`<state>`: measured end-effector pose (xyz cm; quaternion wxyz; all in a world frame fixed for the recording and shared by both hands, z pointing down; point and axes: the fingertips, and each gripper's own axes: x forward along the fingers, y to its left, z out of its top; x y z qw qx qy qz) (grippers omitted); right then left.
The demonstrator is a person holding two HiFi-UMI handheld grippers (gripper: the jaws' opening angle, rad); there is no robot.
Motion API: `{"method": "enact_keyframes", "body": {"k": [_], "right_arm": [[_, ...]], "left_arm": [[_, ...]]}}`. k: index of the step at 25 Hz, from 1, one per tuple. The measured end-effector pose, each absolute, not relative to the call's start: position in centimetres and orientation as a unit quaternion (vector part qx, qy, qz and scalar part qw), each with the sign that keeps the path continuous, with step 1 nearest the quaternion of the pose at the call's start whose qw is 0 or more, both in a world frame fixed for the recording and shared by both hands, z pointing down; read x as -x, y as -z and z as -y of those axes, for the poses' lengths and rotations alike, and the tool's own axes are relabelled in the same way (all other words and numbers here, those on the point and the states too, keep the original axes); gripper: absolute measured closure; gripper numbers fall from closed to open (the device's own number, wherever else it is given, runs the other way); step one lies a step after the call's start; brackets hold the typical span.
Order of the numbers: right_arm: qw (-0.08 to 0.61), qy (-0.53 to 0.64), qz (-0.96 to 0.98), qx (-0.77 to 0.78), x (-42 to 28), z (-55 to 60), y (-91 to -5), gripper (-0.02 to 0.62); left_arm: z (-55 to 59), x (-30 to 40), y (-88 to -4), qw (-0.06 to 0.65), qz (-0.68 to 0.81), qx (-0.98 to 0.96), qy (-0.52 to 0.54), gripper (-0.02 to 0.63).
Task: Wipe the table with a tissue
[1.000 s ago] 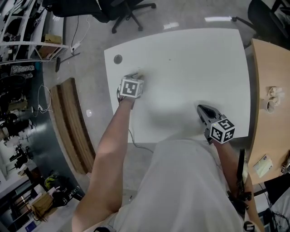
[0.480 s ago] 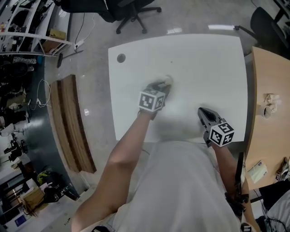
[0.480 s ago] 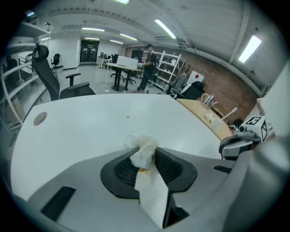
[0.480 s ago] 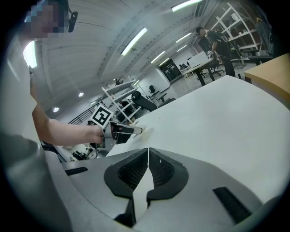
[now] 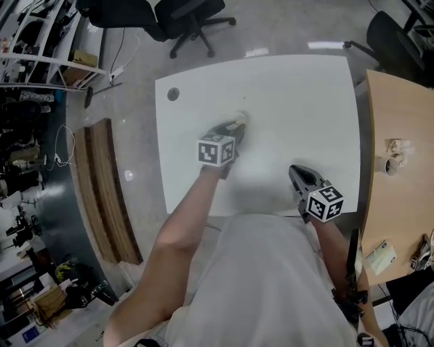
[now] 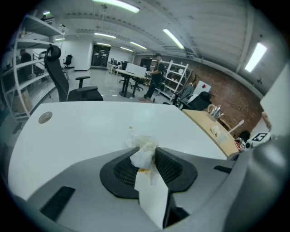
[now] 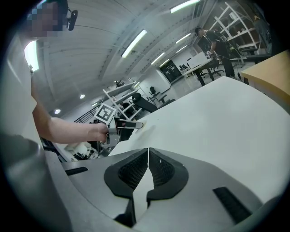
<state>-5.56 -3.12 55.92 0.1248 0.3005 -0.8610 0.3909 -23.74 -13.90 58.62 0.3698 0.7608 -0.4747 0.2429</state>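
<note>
The right gripper (image 7: pixel 147 153) is over the near edge of the white table (image 5: pixel 305 101). Its own view shows the jaws closed together with nothing between them. The left gripper (image 6: pixel 147 149) is over the table's middle, left of centre, with its jaws clamped on a crumpled tissue (image 6: pixel 141 157).

The left gripper view shows the wad pinched between the pads, with a yellowish stain. The head view shows only a pale tip past the jaws, because the marker cube (image 5: pixel 215 150) covers the grip. The right gripper view shows that tip at the tabletop.

A round grommet (image 5: pixel 173 94) sits at the table's far left corner. A wooden table (image 5: pixel 397 101) stands just beside the right side. An office chair (image 5: pixel 186 13) stands beyond the far edge.
</note>
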Motion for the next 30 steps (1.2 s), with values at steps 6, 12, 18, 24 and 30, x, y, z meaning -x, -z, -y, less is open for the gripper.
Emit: {"method": "enact_keyframes", "body": {"k": [6,12,18,24,30], "right_arm": [[0.116,-0.394,0.854,-0.318,3.1,3.9,-55.9,0.578],[0.116,-0.405,0.846,-0.328,1.2,3.9,-56.9,0.578],[0.122,-0.403,0.849,-0.32,1.5,3.8,-56.8,0.578],[0.123,-0.405,0.848,-0.32,1.4,4.0,-57.2,0.578],[0.125,-0.406,0.853,-0.303,2.9,3.7,-57.4,0.578]], "left_arm": [[17.0,29.5,-59.3,0.349,0.539,-0.718,-0.27,0.505],[14.6,37.3,-61.5,0.327,0.571,-0.661,-0.362,0.505],[15.5,36.6,-63.6,0.324,0.546,-0.662,-0.398,0.505],[15.2,33.2,-63.3,0.32,0.516,-0.677,-0.416,0.505],[13.2,25.5,-63.1,0.306,0.45,-0.728,-0.417,0.505]]}}
